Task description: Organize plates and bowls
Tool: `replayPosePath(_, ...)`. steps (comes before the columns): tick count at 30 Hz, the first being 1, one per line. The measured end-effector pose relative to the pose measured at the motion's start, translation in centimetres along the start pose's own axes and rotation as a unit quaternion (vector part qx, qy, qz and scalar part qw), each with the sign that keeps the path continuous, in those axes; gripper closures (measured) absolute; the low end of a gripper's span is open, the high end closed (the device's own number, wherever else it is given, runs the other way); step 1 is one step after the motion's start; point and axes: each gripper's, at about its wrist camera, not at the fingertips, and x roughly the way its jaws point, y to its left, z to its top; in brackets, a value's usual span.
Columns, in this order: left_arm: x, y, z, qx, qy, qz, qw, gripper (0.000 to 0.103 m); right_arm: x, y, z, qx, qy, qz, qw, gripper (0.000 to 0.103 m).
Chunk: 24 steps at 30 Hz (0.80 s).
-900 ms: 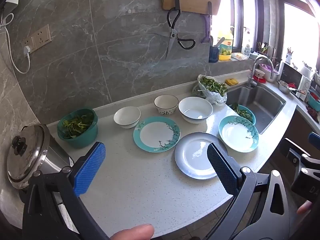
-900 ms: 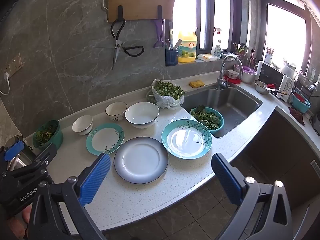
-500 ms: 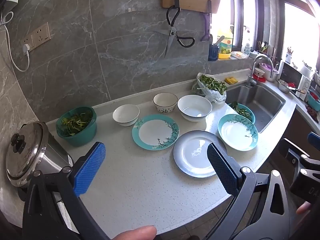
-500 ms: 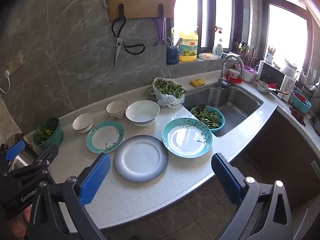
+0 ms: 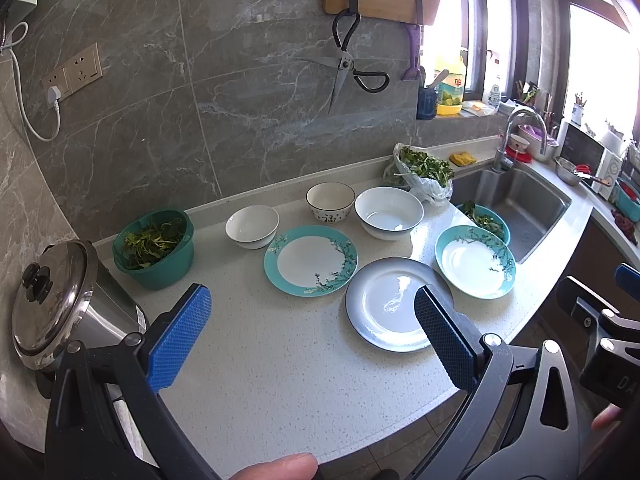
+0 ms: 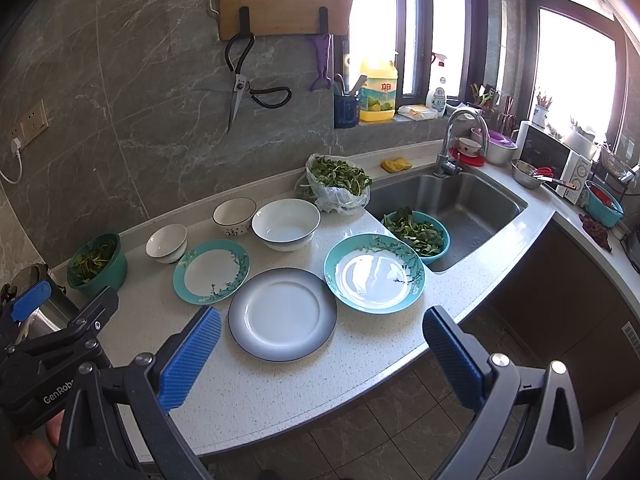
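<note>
Left gripper: your left gripper (image 5: 312, 336) hangs over the bare front of the white speckled countertop (image 5: 280, 368), its blue-padded fingers (image 5: 180, 336) spread wide with nothing between them.
Right gripper: your right gripper (image 6: 320, 360) hangs over the counter's front edge, fingers equally far apart and holding nothing.
Plates: the grey-rimmed white plate (image 6: 282, 313) lies nearest you; the flat teal floral plate (image 6: 211, 271) is just to its left, and the deeper teal floral plate (image 6: 374, 273) is just to its right, near the steel sink (image 6: 452, 208).
Bowls: behind the plates you have a row of three, each standing apart: the small white bowl (image 6: 166, 242), the dark-rimmed patterned bowl (image 6: 234, 216) and the large white bowl (image 6: 286, 224).
Other: a green basket of leaves (image 6: 97, 264) stands at far left and a teal colander of greens (image 6: 417, 236) at the sink's edge.
</note>
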Motion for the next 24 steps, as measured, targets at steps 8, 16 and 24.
replayPosePath(8,-0.01,-0.02,-0.05,0.000,0.000,0.000,1.0000,0.000,0.02,-0.03,0.00,0.000,0.000,0.000,1.000,0.000)
replayPosePath(16,-0.14,0.01,-0.27,0.000,0.000,0.000,1.0000,0.000,0.02,-0.10,0.07,0.000,0.001,0.000,1.000,0.000)
replayPosePath(24,-0.08,-0.16,-0.71,0.002,0.004,0.000,1.0000,0.000,0.26,0.06,-0.18,-0.001,0.002,0.000,1.000,0.000)
